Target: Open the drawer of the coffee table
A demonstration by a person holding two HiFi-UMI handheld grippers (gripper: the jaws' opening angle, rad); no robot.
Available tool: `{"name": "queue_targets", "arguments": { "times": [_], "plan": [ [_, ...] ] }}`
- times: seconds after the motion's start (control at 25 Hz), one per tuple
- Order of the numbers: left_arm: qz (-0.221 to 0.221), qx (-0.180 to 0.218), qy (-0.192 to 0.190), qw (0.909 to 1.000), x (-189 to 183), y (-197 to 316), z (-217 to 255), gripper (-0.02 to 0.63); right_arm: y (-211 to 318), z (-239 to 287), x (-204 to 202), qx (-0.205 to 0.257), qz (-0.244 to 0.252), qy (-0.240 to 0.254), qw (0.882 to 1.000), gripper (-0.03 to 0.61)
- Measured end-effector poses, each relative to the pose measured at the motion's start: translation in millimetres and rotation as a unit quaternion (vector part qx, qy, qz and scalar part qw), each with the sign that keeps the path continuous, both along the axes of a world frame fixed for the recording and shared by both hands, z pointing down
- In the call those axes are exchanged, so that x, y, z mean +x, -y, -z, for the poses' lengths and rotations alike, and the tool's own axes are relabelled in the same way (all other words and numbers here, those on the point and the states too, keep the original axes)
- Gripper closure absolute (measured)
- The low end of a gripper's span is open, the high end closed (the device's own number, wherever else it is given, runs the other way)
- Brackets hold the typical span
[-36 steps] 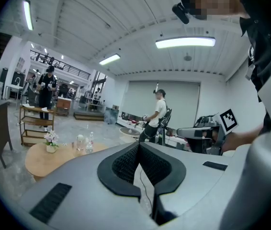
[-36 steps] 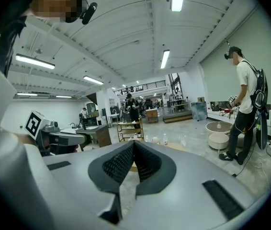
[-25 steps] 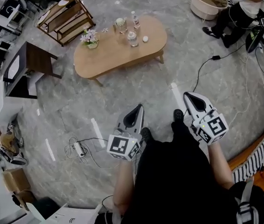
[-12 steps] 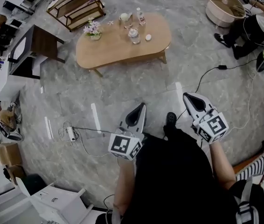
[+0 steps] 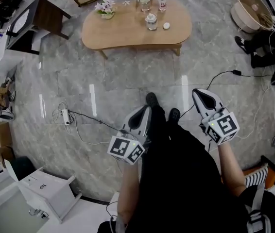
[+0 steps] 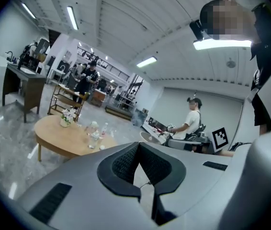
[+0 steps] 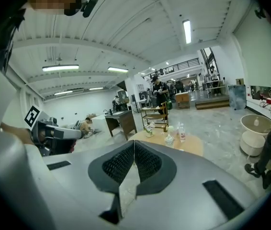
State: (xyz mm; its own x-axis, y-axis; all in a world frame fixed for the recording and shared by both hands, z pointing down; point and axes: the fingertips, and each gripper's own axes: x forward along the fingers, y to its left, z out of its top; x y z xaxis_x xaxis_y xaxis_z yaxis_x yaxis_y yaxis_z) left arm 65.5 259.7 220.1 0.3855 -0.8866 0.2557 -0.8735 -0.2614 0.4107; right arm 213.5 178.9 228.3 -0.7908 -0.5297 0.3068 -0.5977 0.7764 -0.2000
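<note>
Coffee table (image 5: 128, 30) higher in view, oval, light wood; left tool (image 5: 146, 110), right tool (image 5: 197, 93) closed.

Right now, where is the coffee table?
In the head view the coffee table stands at top centre, between the dark desk at its left and the round beige tub at its right, a flower pot on its left end.

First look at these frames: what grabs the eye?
The oval light-wood coffee table stands at the top of the head view, carrying a small flower pot and clear bottles. In the foreground the left gripper and right gripper are both shut and empty, well short of the table across the grey marble floor.
</note>
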Motion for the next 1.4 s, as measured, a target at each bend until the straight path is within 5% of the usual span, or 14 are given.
{"name": "queue_targets", "arguments": {
  "times": [0.44, 0.8, 1.16, 1.4],
  "plan": [
    [0.011, 0.036, -0.125, 0.9914, -86.4, 92.2, -5.2, 0.601, 66.7, 15.5, -74.3, 0.018, -0.003, -0.045, 0.999, 0.565],
    [-0.005, 0.008, -0.140, 0.9901, -143.2, 162.8, -48.7, 0.601, 114.2, -5.2, -117.5, 0.003, -0.026, -0.084, 0.996, 0.565],
    [0.045, -0.053, -0.165, 0.9839, -158.9, 229.7, -169.9, 0.601, 176.9, -110.0, -123.5, -0.068, -0.030, -0.098, 0.992, 0.565],
    [0.063, -0.057, -0.179, 0.9801, -165.8, 270.9, -275.8, 0.601, 228.8, -202.0, -127.9, -0.059, -0.022, -0.100, 0.993, 0.565]
  ]
}}
